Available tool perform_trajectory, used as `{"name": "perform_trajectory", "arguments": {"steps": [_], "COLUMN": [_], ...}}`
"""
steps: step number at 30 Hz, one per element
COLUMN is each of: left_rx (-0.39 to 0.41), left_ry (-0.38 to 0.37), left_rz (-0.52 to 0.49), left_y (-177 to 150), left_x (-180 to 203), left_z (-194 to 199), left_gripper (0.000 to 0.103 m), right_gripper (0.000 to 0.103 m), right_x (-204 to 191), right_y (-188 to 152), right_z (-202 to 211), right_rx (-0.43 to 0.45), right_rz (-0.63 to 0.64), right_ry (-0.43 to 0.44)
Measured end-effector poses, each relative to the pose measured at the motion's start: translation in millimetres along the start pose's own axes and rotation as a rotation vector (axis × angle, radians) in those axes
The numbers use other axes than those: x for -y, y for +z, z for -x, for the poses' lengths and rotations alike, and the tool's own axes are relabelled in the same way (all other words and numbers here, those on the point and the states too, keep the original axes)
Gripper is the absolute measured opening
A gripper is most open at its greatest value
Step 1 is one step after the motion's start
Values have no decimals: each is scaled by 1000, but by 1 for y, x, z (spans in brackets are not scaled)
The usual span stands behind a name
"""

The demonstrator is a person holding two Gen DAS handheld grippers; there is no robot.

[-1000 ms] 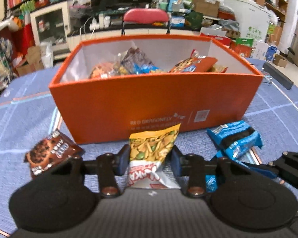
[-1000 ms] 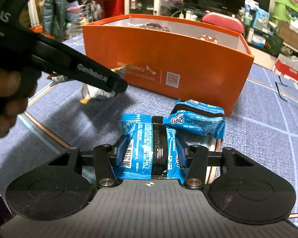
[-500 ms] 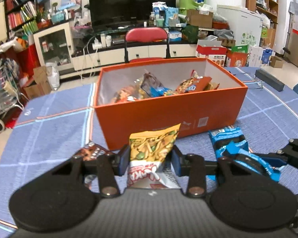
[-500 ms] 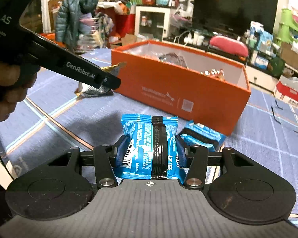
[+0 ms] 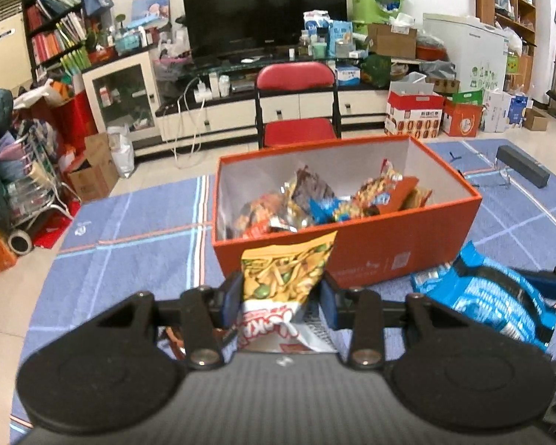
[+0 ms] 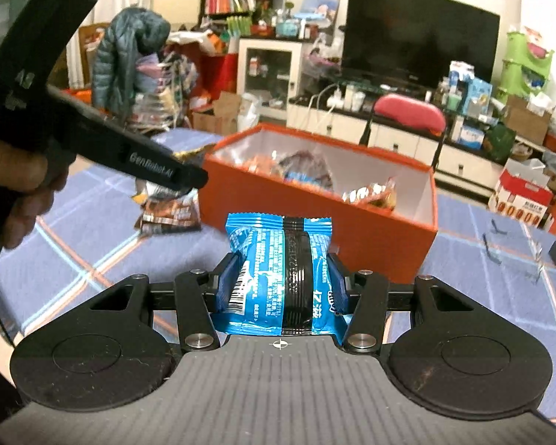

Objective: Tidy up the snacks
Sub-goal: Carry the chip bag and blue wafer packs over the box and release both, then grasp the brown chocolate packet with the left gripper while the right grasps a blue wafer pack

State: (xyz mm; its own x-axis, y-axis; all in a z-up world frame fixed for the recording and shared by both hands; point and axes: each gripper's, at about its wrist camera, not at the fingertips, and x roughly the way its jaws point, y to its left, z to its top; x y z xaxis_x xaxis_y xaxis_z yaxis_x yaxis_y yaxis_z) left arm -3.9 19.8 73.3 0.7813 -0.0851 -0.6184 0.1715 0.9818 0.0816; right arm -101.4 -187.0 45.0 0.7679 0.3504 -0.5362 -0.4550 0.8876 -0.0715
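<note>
We have a snack in each hand: the yellow nut-mix packet (image 5: 285,270) sits clamped upright in our left hand-held gripper (image 5: 280,298), and the blue cookie packet (image 6: 280,270) is pinched across its middle by our right hand-held gripper (image 6: 280,289). Both are held off the counter (image 5: 137,222) and short of the near wall of the orange box (image 5: 370,248), which we judge is so they can be carried over the rim and dropped in. The box already holds a loose heap of packets (image 5: 315,204), so it is clearly the collecting place. Still outside it, another blue packet (image 5: 432,278) lies by the box's near wall, and a brown cookie packet (image 6: 170,211) lies near its left end, under the left gripper as the right wrist view shows it. The counter wears a blue checked cloth. Beyond it stand a red chair (image 5: 296,104), a dark television (image 5: 263,7), bookshelves and much cardboard clutter.
</note>
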Motion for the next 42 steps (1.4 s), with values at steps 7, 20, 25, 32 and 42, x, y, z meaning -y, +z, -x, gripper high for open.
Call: {"name": "perform_trajectory", "arguments": {"steps": [7,20,25,32,42], "left_rx": [22,8,5,174,69], "left_ry": [22,31,13,-71,-54], "left_rz": [11,18,6,-36,-232], "left_y": [22,99,96,72,-28], "left_x": [-6,-9,-12,-48,-110], "left_z": [0,-81,-105,-38,-17], "left_gripper": [40,44,84,102,102], "right_gripper": [35,36,69,84,84], "right_x": [10,70,85,96,70], "right_y": [30,131,132,81,-16], "right_z": [1,-102,-137,-49,-34], "right_rx": [39,-9,-69,96,-34], "right_rz": [-8,-68,-125,-203,-274], "right_ry": [-17,-80,-91,-224,-231]}}
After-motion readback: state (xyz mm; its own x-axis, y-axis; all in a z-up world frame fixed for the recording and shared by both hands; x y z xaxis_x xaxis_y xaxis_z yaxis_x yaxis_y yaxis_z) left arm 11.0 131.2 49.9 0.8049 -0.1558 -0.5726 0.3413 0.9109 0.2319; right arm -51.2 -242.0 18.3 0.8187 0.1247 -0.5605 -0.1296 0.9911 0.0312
